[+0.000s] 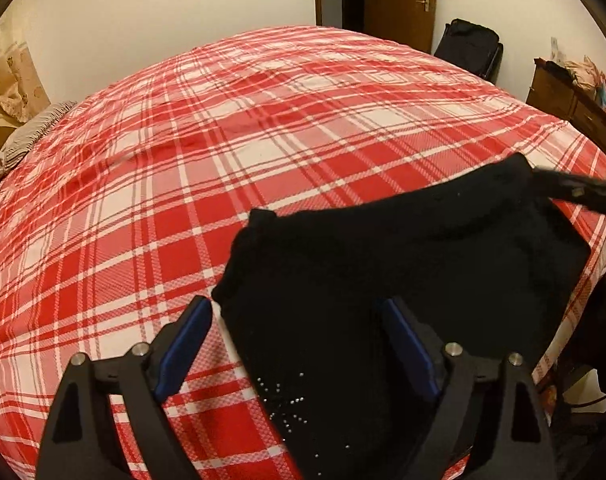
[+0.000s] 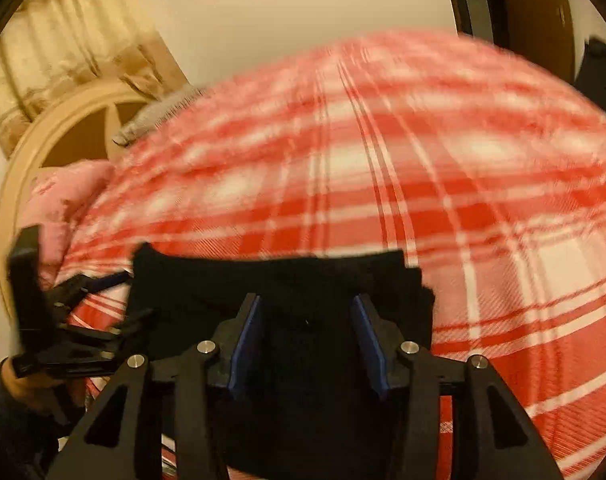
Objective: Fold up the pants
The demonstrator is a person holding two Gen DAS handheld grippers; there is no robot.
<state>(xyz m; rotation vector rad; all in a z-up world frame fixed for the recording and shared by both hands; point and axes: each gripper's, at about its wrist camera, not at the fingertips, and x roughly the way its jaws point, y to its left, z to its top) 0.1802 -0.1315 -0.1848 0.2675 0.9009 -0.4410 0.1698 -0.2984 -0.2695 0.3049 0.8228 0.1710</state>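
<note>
No brand or readable writing shows in either view; a red ornament on the wooden door is too small to read. In the left wrist view, a bed covered by a red-and-white plaid sheet fills the room between cream walls, with a striped pillow at its left edge, a black suitcase by the door and a cluttered wooden dresser at the right. The black pants, dotted with small silver studs, lie on the near right part of the bed. The left gripper has its blue-padded fingers apart, one over the sheet just beside the pants' left edge, the other over the dark cloth. The right gripper reaches the pants' far right corner; whether it clamps there I cannot tell. The right wrist view is blurred: the plaid bed, a cream headboard and a pink pillow. The right gripper stands apart above the pants, and the left gripper meets their left edge.
</note>
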